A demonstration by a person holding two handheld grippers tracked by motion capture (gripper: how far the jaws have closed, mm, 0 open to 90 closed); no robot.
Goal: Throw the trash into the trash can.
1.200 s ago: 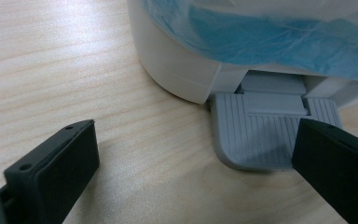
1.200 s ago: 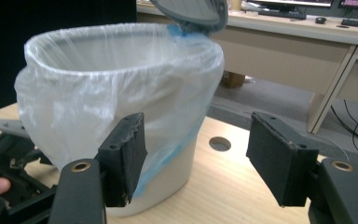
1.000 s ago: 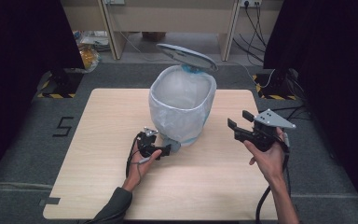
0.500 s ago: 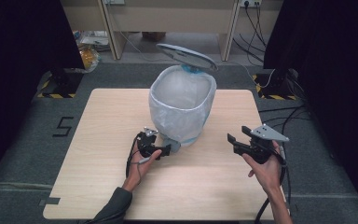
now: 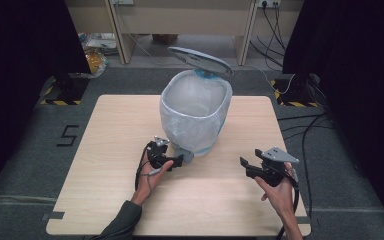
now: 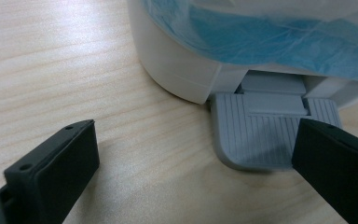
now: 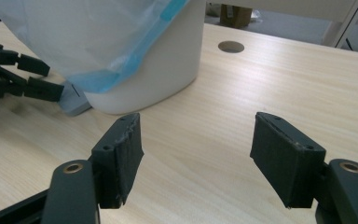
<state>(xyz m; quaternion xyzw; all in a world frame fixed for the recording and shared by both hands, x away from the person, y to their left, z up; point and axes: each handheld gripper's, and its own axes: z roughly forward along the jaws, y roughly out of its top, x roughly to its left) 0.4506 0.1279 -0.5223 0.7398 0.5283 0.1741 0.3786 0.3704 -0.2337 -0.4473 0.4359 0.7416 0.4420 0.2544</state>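
A white pedal bin [image 5: 195, 117] lined with a clear and blue plastic bag stands mid-table, and its grey lid [image 5: 200, 60] is raised behind it. My left gripper [image 5: 179, 161] lies low at the bin's front, open. In the left gripper view [image 6: 193, 128], one jaw overlaps the edge of the ribbed grey pedal [image 6: 261, 135] and the other sits over bare wood. My right gripper [image 5: 247, 162] hovers low over the table to the bin's right. Its jaws [image 7: 196, 126] are open with nothing between them, aimed past the bin's base [image 7: 168, 70].
The light wooden table [image 5: 130, 115] has a round cable hole [image 7: 230, 46] far behind the bin. Cables and yellow-black floor markers [image 5: 290, 97] lie beyond the right edge. A number five [image 5: 67, 135] is marked on the floor to the left. Desk legs stand at the back.
My right gripper has dropped from chest height to just above the tabletop. The left gripper, the bin and the raised lid have stayed where they were.
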